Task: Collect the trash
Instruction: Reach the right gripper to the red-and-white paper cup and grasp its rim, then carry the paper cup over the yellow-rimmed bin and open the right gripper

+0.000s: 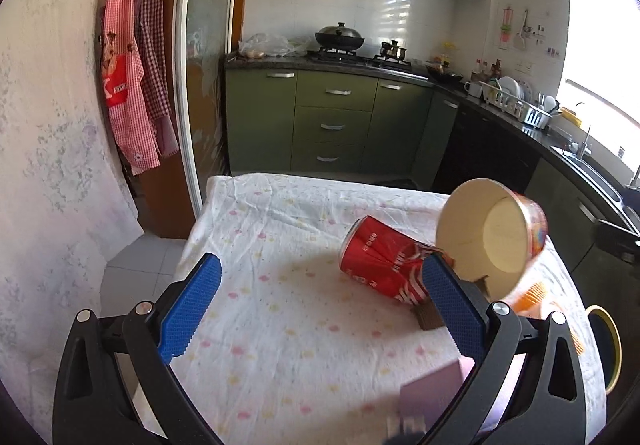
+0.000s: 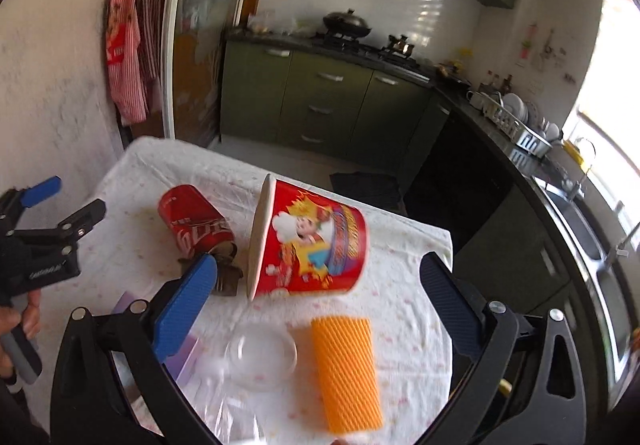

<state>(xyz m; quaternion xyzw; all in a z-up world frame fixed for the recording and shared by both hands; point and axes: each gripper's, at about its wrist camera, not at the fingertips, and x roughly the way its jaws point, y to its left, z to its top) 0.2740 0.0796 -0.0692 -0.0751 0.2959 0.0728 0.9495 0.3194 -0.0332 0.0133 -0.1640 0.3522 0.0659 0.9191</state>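
Kitchen scene with a cloth-covered surface [image 1: 280, 285] carrying assorted trash. Left tool [image 1: 320, 297], seen along its own fingers, has its blue pads spread wide with nothing between them; in the right wrist view the same tool [image 2: 76, 201] appears at the left edge, gripped from below by a hand [image 2: 16, 321] around its grey handle, fingers aimed across the surface toward the crushed red soda can [image 2: 196, 221]. Right tool [image 2: 320, 277] is likewise released, pads far apart, with a red instant-noodle cup [image 2: 308, 245] between them but touching neither pad; the cup is tipped on its side, open mouth toward the left tool (its cream interior shows in the left wrist view [image 1: 492, 241]), and is motion-blurred, so whether it rests on the cloth cannot be told. The can lies on its side just left of the cup, beside a small brown wrapper [image 2: 228, 273]. Nearer the right wrist camera lie an orange ribbed sleeve [image 2: 346, 369], a clear plastic lid [image 2: 260, 359] and a purple card [image 2: 188, 357].
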